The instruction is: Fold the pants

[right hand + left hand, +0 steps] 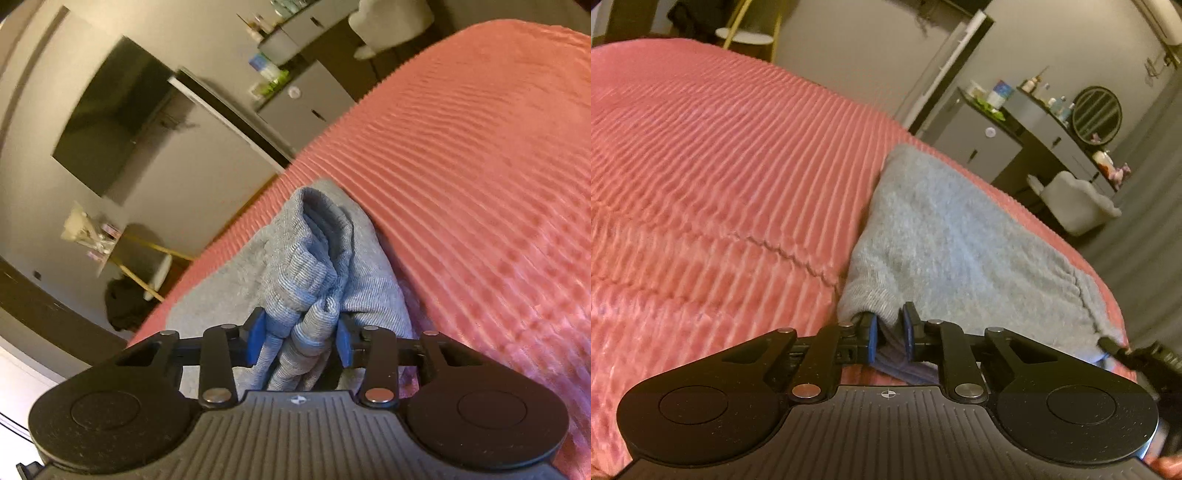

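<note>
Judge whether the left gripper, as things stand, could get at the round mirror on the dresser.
Probably not: the left gripper is shut on the grey pants, and the round mirror stands far across the room, beyond the pink bedspread.

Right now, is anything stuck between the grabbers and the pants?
No, nothing visible. The left gripper and right gripper each already have their jaws closed on the grey pants. Only the pink blanket lies underneath.

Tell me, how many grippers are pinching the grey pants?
2. The left hand-held gripper pinches one edge of the grey pants on the pink bedspread; the right hand-held gripper clamps a bunched ribbed part.
</note>
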The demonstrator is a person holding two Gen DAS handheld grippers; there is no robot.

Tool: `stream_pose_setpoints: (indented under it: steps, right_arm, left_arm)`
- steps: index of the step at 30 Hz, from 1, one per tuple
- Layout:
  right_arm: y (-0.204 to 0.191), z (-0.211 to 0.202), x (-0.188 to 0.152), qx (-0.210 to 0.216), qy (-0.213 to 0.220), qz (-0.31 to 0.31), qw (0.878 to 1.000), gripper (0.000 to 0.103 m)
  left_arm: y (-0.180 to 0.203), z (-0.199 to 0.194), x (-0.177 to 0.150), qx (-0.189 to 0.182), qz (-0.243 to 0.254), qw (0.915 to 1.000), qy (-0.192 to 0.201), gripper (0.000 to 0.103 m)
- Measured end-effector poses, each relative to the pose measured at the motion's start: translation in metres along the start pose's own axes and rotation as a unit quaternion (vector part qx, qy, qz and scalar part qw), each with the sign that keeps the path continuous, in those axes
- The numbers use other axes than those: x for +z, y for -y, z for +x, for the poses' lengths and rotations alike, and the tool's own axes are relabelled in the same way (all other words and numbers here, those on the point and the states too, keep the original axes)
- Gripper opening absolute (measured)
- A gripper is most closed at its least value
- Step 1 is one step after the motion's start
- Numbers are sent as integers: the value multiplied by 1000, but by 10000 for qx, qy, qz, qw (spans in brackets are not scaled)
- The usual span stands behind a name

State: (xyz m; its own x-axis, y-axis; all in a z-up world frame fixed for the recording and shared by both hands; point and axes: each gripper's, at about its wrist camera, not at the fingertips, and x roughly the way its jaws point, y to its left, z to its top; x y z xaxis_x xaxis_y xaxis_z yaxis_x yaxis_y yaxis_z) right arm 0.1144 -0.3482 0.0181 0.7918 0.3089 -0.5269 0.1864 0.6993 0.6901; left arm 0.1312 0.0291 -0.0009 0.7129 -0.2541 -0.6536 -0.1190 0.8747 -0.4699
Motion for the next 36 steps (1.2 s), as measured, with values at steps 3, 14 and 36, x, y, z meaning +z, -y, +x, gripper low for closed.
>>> stream_pose_setpoints:
  steps: [3,14,36]
  right_arm:
    - [16,13,-13,-389,-137,-321,9986,39]
    - [1,-10,5,-762,-29,-818,9937,49]
    - [-88,61,-31,-1117,240,-4644,8782,37]
  left_arm:
    - [-6,23,-12,199,140,9994,-247,19]
    - [7,-1,-6,533,370,9973,-337,23]
    - [16,16,40,735,1818,9786,627,35]
